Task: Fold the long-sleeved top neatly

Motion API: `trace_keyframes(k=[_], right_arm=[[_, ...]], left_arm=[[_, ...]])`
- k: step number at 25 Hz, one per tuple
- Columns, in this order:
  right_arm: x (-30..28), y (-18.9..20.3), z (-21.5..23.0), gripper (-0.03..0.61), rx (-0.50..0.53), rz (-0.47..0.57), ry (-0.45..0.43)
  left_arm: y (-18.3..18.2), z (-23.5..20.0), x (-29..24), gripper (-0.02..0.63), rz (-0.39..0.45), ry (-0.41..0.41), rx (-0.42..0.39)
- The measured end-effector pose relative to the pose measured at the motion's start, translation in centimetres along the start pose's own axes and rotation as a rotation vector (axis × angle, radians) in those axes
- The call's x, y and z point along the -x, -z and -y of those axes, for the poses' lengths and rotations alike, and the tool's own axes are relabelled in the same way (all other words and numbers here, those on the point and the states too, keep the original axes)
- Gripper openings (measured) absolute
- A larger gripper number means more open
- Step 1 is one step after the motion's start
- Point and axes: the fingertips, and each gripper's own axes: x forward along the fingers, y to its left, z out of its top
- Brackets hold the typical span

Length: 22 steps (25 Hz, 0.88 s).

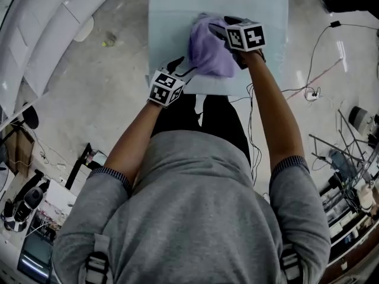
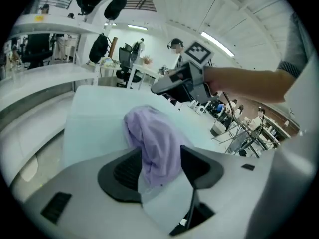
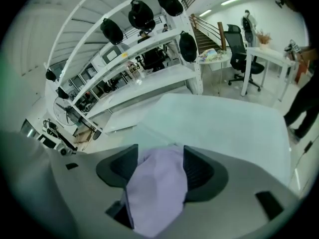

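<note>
left gripper [image 2: 159, 166]: jaws are standing wide apart, a fold of the long-sleeved top [image 2: 154, 143] hanging between the pads.
long-sleeved top: lilac, bunching in a heap over the near edge of the pale table [image 1: 260, 5], between both grippers.
right gripper [image 3: 160, 171]: jaws are standing apart, lilac cloth filling the gap.

The top [image 1: 210, 52] is shown as soft, matt, creased cloth, the table [image 1: 172, 16] as smooth with a faint sheen, and the left gripper [image 2: 160, 166] and right gripper [image 3: 157, 171] are cased in matt grey plastic.
</note>
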Motion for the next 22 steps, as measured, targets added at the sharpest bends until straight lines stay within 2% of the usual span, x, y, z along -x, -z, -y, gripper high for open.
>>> trace_keyframes(k=[5, 12, 18, 22], right_arm=[[7.4, -1.1, -0.9, 0.302, 0.043, 0.146, -0.043], [21.6, -2.5, -3.3, 0.311, 0.061, 0.450, -0.071], [29.9, -2.5, -6.0, 0.310, 0.161, 0.615, -0.088], [33.4, -3.1, -8.2, 0.285, 0.226, 0.683, -0.109]], left_arm=[[-6.4, 1.2, 3.6, 0.272, 0.144, -0.028, -0.040], [-16.4, 7.5, 8.6, 0.272, 0.333, 0.003, -0.144], [-22.5, 13.4, 11.9, 0.268, 0.452, 0.020, -0.241], [-25.7, 16.6, 13.8, 0.211, 0.519, 0.014, -0.306]])
